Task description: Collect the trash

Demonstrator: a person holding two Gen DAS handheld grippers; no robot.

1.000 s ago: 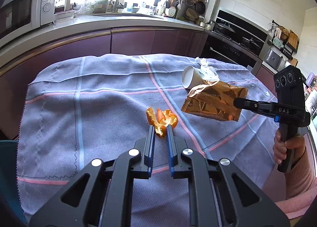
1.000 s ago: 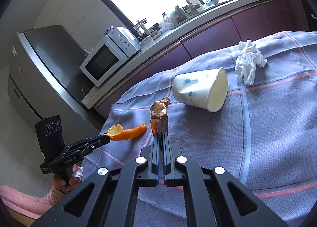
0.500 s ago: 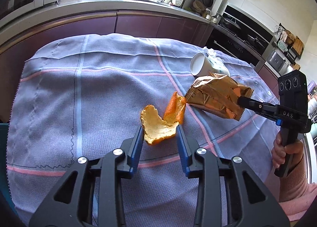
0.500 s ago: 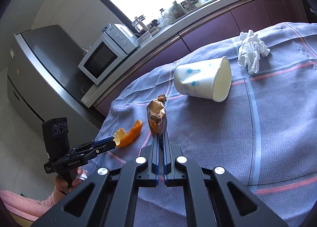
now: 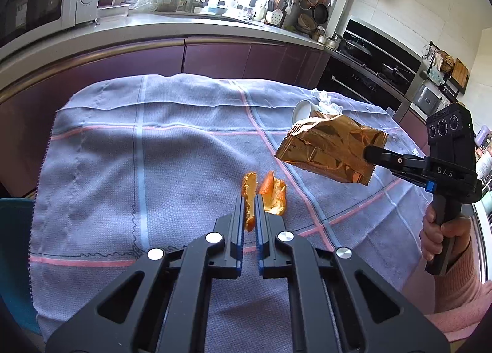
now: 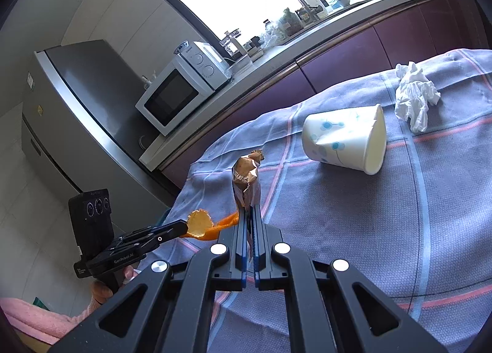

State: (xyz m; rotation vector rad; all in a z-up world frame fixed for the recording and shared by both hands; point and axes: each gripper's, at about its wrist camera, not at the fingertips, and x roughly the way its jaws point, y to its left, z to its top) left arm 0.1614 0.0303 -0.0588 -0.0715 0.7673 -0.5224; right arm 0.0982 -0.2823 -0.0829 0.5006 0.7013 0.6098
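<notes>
Left gripper (image 5: 249, 210) jaws, apart a moment ago, now clamp orange peel (image 5: 265, 196); right gripper (image 6: 249, 217) grips wrapper (image 5: 332, 150); paper cup (image 6: 347, 140) lies ahead-right.

paper cup (image 5: 303, 109) — half behind wrapper (image 5: 330, 150)

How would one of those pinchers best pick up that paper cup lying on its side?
Grip the paper cup at its rim, one finger inside the open mouth and one outside. The mouth faces right in the right wrist view, so come from there; the tapered body looks likely to slip.
</notes>
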